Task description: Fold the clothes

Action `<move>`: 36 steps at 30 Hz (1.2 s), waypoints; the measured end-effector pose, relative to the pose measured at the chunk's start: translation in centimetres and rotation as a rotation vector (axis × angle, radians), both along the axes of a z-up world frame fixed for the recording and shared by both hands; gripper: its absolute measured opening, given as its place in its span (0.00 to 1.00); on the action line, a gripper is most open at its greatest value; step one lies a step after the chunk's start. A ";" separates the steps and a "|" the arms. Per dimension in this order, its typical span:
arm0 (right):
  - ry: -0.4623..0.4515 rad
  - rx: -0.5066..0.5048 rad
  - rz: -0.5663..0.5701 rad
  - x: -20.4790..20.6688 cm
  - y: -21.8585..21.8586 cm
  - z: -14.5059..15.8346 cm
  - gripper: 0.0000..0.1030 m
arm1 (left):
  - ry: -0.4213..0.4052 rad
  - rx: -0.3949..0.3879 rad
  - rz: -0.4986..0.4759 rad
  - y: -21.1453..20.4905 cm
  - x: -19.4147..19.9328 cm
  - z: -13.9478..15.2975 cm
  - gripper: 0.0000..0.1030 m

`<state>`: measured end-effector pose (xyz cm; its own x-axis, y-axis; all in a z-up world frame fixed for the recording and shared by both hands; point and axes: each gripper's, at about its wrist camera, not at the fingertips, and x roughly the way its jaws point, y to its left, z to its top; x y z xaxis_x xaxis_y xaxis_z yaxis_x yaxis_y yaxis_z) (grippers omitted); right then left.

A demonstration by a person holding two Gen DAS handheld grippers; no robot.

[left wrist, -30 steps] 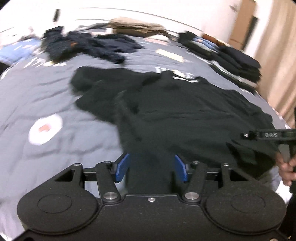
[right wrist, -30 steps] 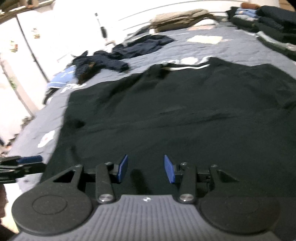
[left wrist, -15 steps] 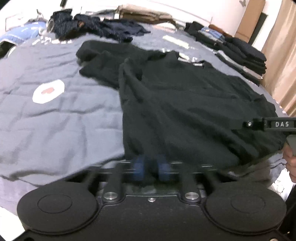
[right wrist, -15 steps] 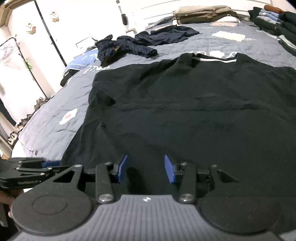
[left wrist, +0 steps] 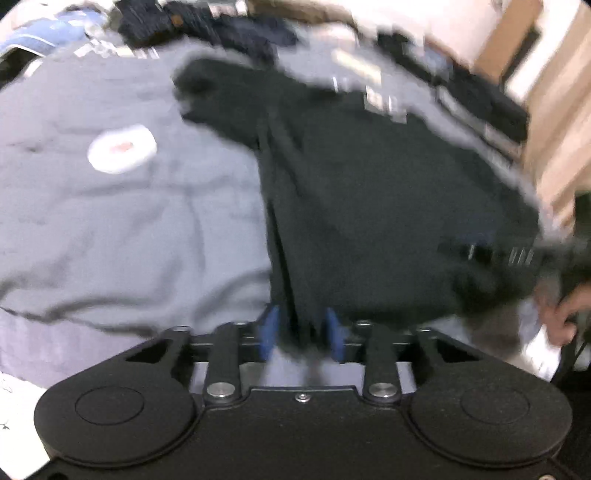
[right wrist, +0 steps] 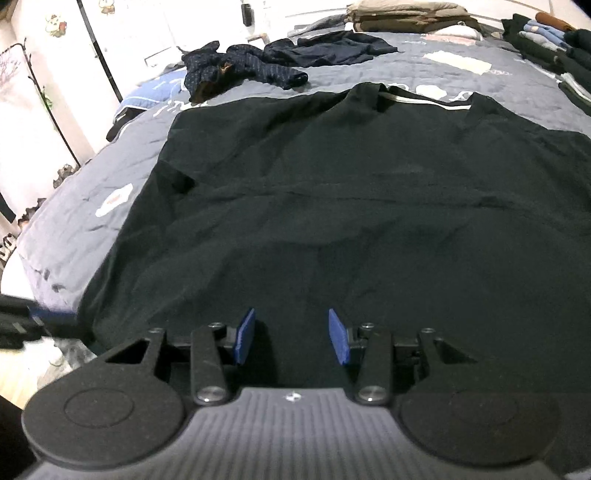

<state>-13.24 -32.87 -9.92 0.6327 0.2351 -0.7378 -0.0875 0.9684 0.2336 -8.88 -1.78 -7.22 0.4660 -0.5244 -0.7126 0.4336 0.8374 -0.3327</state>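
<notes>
Bedroom scene, grey bedspread (left wrist: 110,221) carries everything. Left wrist view, heavily blurred: black shirt (left wrist: 388,192) lies across the middle of the bed, its hem at the near edge. Left gripper (left wrist: 301,332) has its blue pads drawn in on a bunched fold of the shirt's left side at the near edge; cloth runs up from between them in a ridge. White round patch (left wrist: 122,147) on the bedspread sits left of the shirt. Right gripper (left wrist: 517,254) shows at the right edge, over the shirt's near right corner, with a hand (left wrist: 565,314) below it; too blurred to tell its state from here. Right wrist view, sharp: same shirt (right wrist: 351,203) spread mostly flat, collar toward the far edge, hem at the near edge. Right gripper (right wrist: 291,336) pads spread apart, nothing between them, hovering just over the hem. Loose dark clothes (right wrist: 258,66) lie at the far left corner, tan folded pile (right wrist: 406,14) at the far edge, stack of folded clothes (right wrist: 554,40) at the far right corner.
</notes>
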 end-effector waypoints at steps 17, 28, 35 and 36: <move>-0.176 0.071 0.000 0.2 -0.4 4.5 0.43 | -0.206 -0.129 0.293 -2.4 7.8 3.8 0.61; -0.224 0.090 -0.038 3.7 -2.3 7.3 0.47 | -0.201 -0.216 0.358 -3.8 12.2 3.8 0.69; -0.247 0.094 -0.019 6.3 -2.1 7.7 0.47 | -0.175 -0.183 0.433 -2.9 13.5 2.2 0.72; -0.250 0.094 -0.016 6.6 -2.1 7.7 0.47 | -0.169 -0.189 0.452 -2.5 13.6 2.1 0.72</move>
<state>-6.62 -34.96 -2.20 0.7969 0.2839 -0.5333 -0.1387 0.9451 0.2958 4.72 -4.28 -5.16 0.7764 -0.3562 -0.5200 0.1029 0.8856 -0.4529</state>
